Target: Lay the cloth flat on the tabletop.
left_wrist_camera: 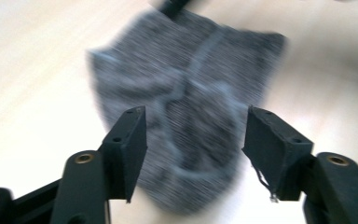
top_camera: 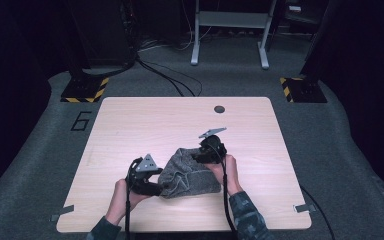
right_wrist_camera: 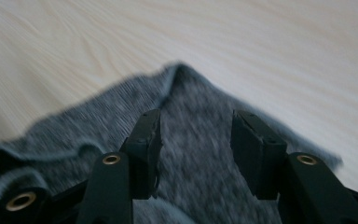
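Bare table all around; only obstacle a crumpled grey cloth.

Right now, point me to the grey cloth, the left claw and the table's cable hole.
grey cloth (top_camera: 187, 172): high view, middle of the crumpled fabric.
left claw (left_wrist_camera: 191, 149): left gripper view, midway between its open fingertips, over the cloth.
cable hole (top_camera: 219, 108): high view, centre of the dark round hole near the table's far edge.
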`<state>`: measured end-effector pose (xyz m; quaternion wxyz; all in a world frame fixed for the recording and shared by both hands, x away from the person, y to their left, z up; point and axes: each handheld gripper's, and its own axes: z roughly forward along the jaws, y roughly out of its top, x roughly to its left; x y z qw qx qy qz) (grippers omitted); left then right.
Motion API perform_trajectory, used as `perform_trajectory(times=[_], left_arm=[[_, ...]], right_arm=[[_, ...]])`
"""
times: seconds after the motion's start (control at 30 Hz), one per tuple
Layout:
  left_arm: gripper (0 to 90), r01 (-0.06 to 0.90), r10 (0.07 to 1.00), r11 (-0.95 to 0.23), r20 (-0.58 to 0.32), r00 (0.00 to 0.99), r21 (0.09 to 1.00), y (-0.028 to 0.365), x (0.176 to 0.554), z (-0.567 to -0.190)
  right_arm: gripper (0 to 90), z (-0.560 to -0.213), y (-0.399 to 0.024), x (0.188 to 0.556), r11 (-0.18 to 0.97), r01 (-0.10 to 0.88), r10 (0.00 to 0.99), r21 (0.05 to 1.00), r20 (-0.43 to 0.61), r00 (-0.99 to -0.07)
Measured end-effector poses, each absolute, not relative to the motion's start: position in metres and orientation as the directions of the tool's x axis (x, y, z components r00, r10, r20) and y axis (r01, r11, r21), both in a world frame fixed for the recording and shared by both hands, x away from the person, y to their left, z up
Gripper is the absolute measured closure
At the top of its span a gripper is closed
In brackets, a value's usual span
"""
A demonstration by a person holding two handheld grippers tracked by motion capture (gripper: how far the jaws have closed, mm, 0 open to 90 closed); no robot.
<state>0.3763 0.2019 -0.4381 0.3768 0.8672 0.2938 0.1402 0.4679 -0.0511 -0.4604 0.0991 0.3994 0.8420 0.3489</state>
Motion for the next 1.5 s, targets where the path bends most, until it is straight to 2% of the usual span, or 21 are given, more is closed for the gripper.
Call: perform_trajectory(times=[0.03,0.07,0.1,0.27,0.4,0.5,0.53,0.57,0.6,0.73,0.87,0.97,1.07,1.1,1.13,1.2,1.33,1.5], left_arm=[[42.6,0.401,0.624,-0.582,0.073,0.778,0.708,0.192,0.39,-0.441],[43.7,0.401,0.624,-0.582,0.073,0.778,0.708,0.192,0.39,-0.441],[44.5,0.399,0.618,-0.624,0.112,0.778,0.672,0.178,0.404,-0.449],[43.6,0.406,0.595,-0.68,0.137,0.792,0.611,0.146,0.425,-0.475],[43.7,0.407,0.59,-0.704,0.158,0.792,0.582,0.136,0.43,-0.486],[50.9,0.441,0.602,-0.703,0.136,0.787,0.558,0.137,0.437,-0.497],[55.5,0.446,0.608,-0.7,0.137,0.782,0.558,0.139,0.437,-0.498],[64.0,0.446,0.608,-0.7,0.137,0.782,0.558,0.139,0.437,-0.498],[64.0,0.447,0.61,-0.696,0.134,0.781,0.562,0.141,0.438,-0.5],[79.8,0.501,0.679,-0.616,0.087,0.729,0.608,0.156,0.44,-0.5],[81.1,0.528,0.717,-0.564,0.06,0.694,0.635,0.17,0.442,-0.498],[80.3,0.57,0.76,-0.498,0.013,0.65,0.653,0.189,0.446,-0.496],[75.8,0.606,0.788,-0.45,-0.027,0.615,0.656,0.21,0.451,-0.496],[69.2,0.618,0.799,-0.429,-0.042,0.6,0.659,0.215,0.452,-0.497],[69.2,0.63,0.806,-0.417,-0.054,0.59,0.655,0.221,0.454,-0.496],[63.1,0.638,0.82,-0.392,-0.064,0.569,0.663,0.229,0.455,-0.494],[41.0,0.652,0.835,-0.355,-0.085,0.543,0.67,0.238,0.456,-0.489],[32.1,0.647,0.836,-0.349,-0.086,0.542,0.678,0.239,0.466,-0.479]], right_arm=[[52.9,-0.473,-0.057,0.464,0.452,0.613,0.759,0.648,0.081,-0.646],[52.9,-0.473,-0.057,0.464,0.452,0.613,0.759,0.648,0.081,-0.646],[52.6,-0.485,-0.062,0.463,0.441,0.635,0.769,0.634,0.098,-0.632],[52.4,-0.502,-0.06,0.458,0.445,0.642,0.772,0.625,0.096,-0.628],[53.1,-0.506,-0.057,0.454,0.459,0.637,0.77,0.619,0.081,-0.633],[56.5,-0.508,-0.057,0.449,0.456,0.63,0.777,0.628,0.064,-0.626],[58.0,-0.508,-0.058,0.448,0.461,0.624,0.776,0.631,0.054,-0.629],[58.0,-0.508,-0.058,0.448,0.461,0.624,0.776,0.631,0.054,-0.629],[59.6,-0.509,-0.058,0.446,0.461,0.622,0.779,0.633,0.047,-0.626],[67.2,-0.51,-0.059,0.44,0.466,0.607,0.781,0.644,0.023,-0.624],[69.3,-0.51,-0.063,0.435,0.457,0.613,0.789,0.645,0.025,-0.614],[69.3,-0.51,-0.066,0.432,0.457,0.616,0.79,0.642,0.025,-0.613],[69.3,-0.51,-0.071,0.428,0.467,0.605,0.784,0.645,0.016,-0.621],[68.6,-0.509,-0.074,0.427,0.466,0.611,0.783,0.64,0.023,-0.621],[68.6,-0.509,-0.074,0.427,0.466,0.611,0.783,0.64,0.023,-0.621],[64.1,-0.508,-0.076,0.429,0.457,0.623,0.782,0.635,0.047,-0.622],[55.9,-0.492,-0.091,0.436,0.405,0.619,0.796,0.673,0.073,-0.6],[46.0,-0.479,-0.106,0.455,0.355,0.644,0.842,0.678,0.069,-0.535]])
